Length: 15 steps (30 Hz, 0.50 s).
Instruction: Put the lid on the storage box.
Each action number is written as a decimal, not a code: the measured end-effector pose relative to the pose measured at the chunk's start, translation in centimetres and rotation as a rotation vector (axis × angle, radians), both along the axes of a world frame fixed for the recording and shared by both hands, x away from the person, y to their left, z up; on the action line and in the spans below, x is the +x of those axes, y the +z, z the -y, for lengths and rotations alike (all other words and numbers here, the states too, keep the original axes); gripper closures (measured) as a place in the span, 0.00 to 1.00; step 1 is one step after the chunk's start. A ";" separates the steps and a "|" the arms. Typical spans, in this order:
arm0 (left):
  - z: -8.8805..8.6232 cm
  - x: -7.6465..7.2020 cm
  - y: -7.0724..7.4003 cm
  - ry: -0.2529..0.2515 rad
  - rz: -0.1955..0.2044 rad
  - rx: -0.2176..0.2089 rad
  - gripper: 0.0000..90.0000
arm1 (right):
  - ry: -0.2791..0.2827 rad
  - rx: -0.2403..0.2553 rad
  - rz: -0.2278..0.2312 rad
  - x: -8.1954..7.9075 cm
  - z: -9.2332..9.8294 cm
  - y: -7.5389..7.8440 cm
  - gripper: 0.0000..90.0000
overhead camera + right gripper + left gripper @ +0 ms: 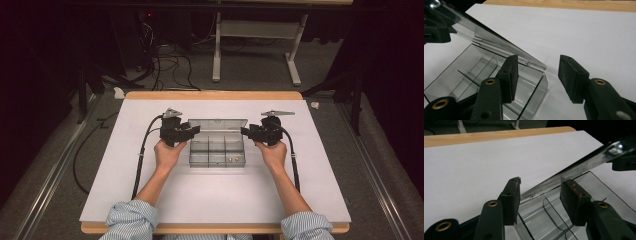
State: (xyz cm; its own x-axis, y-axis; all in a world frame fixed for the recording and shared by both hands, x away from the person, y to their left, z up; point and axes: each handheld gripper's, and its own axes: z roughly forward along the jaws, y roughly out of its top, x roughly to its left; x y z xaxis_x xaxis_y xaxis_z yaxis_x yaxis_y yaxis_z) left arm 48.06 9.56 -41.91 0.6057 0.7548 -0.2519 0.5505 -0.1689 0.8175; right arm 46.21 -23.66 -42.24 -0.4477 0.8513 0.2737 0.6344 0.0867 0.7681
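White tabletop (150,195): clear compartment box (217,150) with lid raised, left gripper (192,131) and right gripper (246,132) both open at its ends

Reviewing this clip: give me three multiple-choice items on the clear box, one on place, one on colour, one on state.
1. Where does the clear box sit?
A. on the floor
B. between the left gripper and the right gripper
C. at the table's far edge

2. What colour is the sheet under it?
A. white
B. green
C. black

3. The box's lid is:
A. shut
B. taken off
C. raised

Key: B, a gripper stands at each end of the box; A, the sheet is plainly white; C, both gripper views show the lid slanting above the compartments.
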 end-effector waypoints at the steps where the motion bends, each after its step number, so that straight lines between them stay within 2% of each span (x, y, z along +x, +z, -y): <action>1: 0.0 0.0 0.0 0.001 0.001 0.000 0.57 | 0.002 0.000 0.003 0.0 0.0 0.0 0.56; 15: -1.2 -0.5 0.1 0.021 0.006 -0.001 0.56 | 0.004 0.004 0.012 -0.5 0.3 0.5 0.54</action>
State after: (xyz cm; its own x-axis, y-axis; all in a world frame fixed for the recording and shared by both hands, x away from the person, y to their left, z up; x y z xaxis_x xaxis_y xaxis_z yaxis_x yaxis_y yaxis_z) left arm 47.56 10.79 -41.77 0.5909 0.7673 -0.2492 0.5493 -0.1564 0.8208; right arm 45.69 -23.99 -41.75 -0.4546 0.8483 0.2717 0.6247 0.0862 0.7761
